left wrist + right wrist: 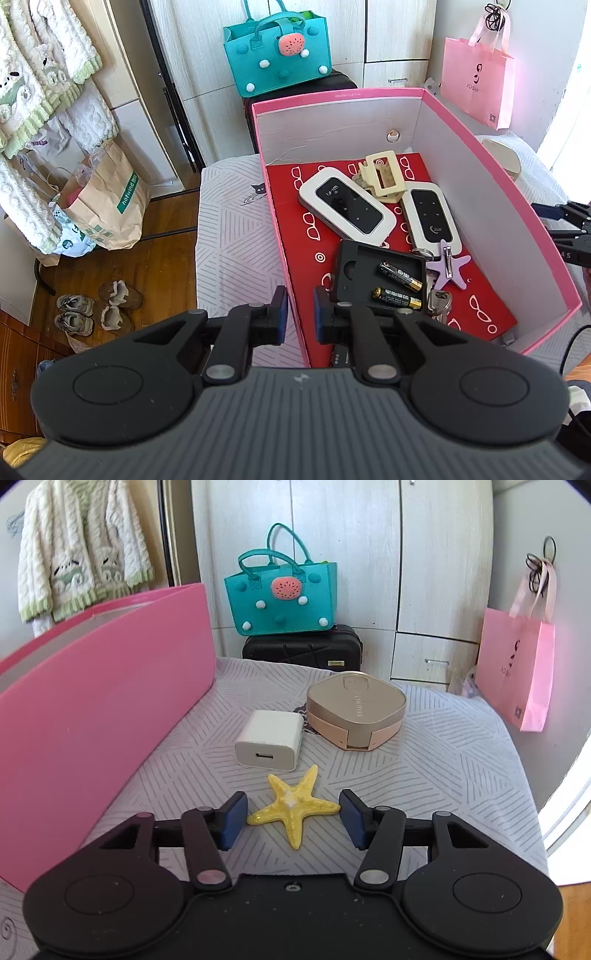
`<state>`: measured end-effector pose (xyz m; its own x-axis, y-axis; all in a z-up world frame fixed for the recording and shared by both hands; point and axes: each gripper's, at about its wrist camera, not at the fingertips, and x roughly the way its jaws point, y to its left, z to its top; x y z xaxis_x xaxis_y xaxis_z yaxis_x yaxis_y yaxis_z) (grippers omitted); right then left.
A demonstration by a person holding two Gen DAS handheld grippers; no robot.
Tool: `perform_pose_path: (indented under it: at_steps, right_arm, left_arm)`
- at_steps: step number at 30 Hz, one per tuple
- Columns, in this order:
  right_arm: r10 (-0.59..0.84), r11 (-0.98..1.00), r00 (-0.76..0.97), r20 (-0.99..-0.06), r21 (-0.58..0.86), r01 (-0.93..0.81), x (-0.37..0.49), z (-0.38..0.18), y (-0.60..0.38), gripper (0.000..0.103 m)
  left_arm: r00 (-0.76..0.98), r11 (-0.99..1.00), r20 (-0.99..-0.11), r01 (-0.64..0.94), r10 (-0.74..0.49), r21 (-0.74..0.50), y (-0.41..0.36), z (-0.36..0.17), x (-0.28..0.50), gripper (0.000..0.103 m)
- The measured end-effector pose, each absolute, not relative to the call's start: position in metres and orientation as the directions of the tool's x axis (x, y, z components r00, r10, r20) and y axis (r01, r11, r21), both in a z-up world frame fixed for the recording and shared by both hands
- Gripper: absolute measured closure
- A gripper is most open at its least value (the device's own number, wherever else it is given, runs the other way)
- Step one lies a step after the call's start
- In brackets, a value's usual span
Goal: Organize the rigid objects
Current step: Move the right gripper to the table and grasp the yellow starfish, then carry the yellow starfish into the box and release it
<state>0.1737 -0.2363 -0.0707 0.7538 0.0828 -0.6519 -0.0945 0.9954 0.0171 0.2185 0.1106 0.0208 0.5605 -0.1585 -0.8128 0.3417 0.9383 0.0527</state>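
Note:
A yellow starfish lies flat on the striped bed cover. My right gripper is around it, and its blue pads meet the tips of two opposite arms. Behind it stand a white charger and a gold compact case. My left gripper is shut on the near left wall of the pink box. Inside the box lie two white wifi devices, a cream hair clip, a black tray with two batteries and a purple starfish keyring.
A teal felt bag sits on a black case against the wardrobe at the back. A pink paper bag hangs on the right. The pink box stands left of the starfish. Left of the bed, shoes and a paper bag are on the floor.

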Motion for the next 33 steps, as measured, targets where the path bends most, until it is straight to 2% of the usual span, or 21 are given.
perform_pose_path:
  at_steps: [1,2,6,7,8,10,17,23,33]
  right_arm:
    - [0.072,0.997,0.750,-0.657,0.024,-0.075,0.175,-0.071,-0.237,0.024]
    - [0.085,0.996,0.747,-0.659,0.043,-0.075,0.177,-0.072,-0.239,0.022]
    - [0.087,0.996,0.748,-0.658,0.037,-0.083,0.183,-0.072,-0.237,0.021]
    - [0.095,0.995,0.750,-0.655,0.037,-0.094,0.184,-0.072,-0.236,0.026]
    - [0.114,0.992,0.751,-0.650,0.039,-0.117,0.184,-0.071,-0.235,0.041]
    - [0.136,0.987,0.742,-0.657,0.026,-0.157,0.184,-0.066,-0.233,0.056]
    - [0.158,0.980,0.718,-0.678,0.017,-0.200,0.180,-0.057,-0.239,0.060]
    - [0.205,0.978,0.715,-0.668,0.102,-0.185,0.175,-0.050,-0.248,0.060]
    - [0.322,0.944,0.731,-0.601,0.144,-0.297,0.168,0.017,-0.233,0.060]
  left_arm:
    - [0.561,0.938,-0.813,0.341,-0.157,0.055,0.110,0.020,0.218,0.091]
    - [0.561,0.938,-0.813,0.342,-0.158,0.054,0.110,0.020,0.218,0.091]
    - [0.563,0.939,-0.811,0.341,-0.159,0.053,0.111,0.020,0.218,0.091]
    - [0.562,0.939,-0.811,0.341,-0.160,0.051,0.110,0.020,0.217,0.091]
    - [0.562,0.938,-0.811,0.342,-0.160,0.052,0.110,0.020,0.217,0.091]
    - [0.563,0.939,-0.811,0.340,-0.157,0.054,0.110,0.019,0.217,0.091]
    - [0.563,0.939,-0.811,0.341,-0.161,0.050,0.110,0.019,0.217,0.091]
    - [0.563,0.939,-0.811,0.341,-0.159,0.053,0.109,0.019,0.217,0.091]
    - [0.542,0.922,-0.829,0.376,-0.136,0.095,0.101,0.020,0.220,0.091]
